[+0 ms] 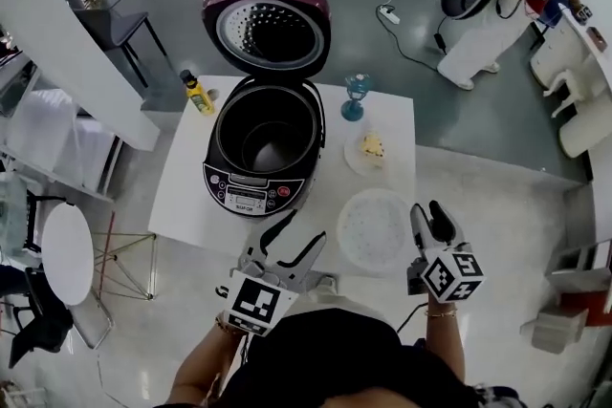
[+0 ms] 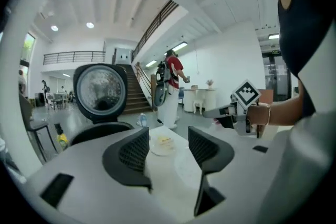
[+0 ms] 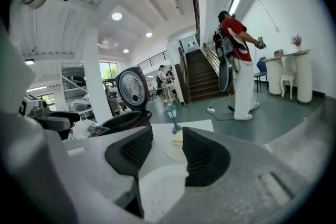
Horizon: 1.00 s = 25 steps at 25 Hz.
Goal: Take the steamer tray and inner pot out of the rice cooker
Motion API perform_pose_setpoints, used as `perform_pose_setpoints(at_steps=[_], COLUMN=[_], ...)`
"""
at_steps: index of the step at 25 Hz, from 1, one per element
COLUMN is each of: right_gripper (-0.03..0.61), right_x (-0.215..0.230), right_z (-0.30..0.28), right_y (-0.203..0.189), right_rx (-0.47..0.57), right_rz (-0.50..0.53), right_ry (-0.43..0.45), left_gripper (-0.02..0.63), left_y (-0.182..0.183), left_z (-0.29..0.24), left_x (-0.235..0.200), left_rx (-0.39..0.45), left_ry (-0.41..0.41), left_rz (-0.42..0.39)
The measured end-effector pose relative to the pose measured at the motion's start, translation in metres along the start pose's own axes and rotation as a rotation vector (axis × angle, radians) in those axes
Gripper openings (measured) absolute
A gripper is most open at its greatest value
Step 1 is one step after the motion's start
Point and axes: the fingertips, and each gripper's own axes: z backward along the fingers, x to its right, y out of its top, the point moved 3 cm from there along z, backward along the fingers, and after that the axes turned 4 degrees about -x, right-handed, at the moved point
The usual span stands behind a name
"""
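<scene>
1. Trouble first in the head view. The left tongs (image 1: 300, 238) and the right tongs (image 1: 429, 215) hang close to the person's body, jaws apart, nothing in either. The steamer tray (image 1: 375, 230) lies flat on the counter (image 1: 186, 186), just ahead of the right tongs, so that half looks done. The inner pot (image 1: 271, 140) sits deep in the rice cooker (image 1: 251, 186). Its rim lies snug in the housing, so a thin pinch on that smooth wall could slip mid-lift. The raised lid (image 1: 270, 26) stands right behind, and a lift swung backward would knock it.

2. Over to the left gripper view. The jaws are spread, with only counter between them and the plate (image 2: 158, 151) with its bit of food straight ahead. From this low angle the pot hides below the cooker's dark rim. A reach judged from here might close on the housing instead of the pot. A one-sided pull would likely tilt the pot and jam it.

3. Now the right gripper view. The jaws are apart and empty, with the white tray below them. The blue glass (image 3: 171, 113) stands on its stem beside the cooker, with the plate near it. It looks top-heavy, so a pot carried out that way could clip it and tip it. Bare counter is scarce on this side, and a pot set down in haste may land on the tray or the plate.
</scene>
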Motion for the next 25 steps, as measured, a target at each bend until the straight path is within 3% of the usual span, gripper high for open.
perform_pose_setpoints(at_steps=[3, 7, 10, 17, 25], right_gripper=[0.166, 0.176, 0.186, 0.189, 0.189], right_x=[-0.042, -0.084, -0.112, -0.149, -0.17], right_z=[-0.012, -0.045, -0.068, -0.118, -0.172], right_y=[0.026, 0.037, 0.034, 0.034, 0.029], right_rx=[0.047, 0.049, 0.025, 0.007, -0.097], right_rz=[0.039, 0.231, 0.323, 0.217, 0.22], right_ry=[0.038, -0.011, -0.032, -0.02, -0.055], left_gripper=[0.235, 0.239, 0.251, 0.296, 0.296], left_y=[0.025, 0.023, 0.012, -0.016, -0.041], left_z=[0.031, 0.052, 0.055, 0.041, 0.004], left_x=[-0.045, -0.105, -0.146, -0.213, -0.262], left_rx=[0.03, -0.045, -0.109, -0.215, -0.359], left_ry=[0.118, 0.196, 0.23, 0.17, 0.09], left_rz=[-0.079, -0.02, -0.037, 0.004, -0.021])
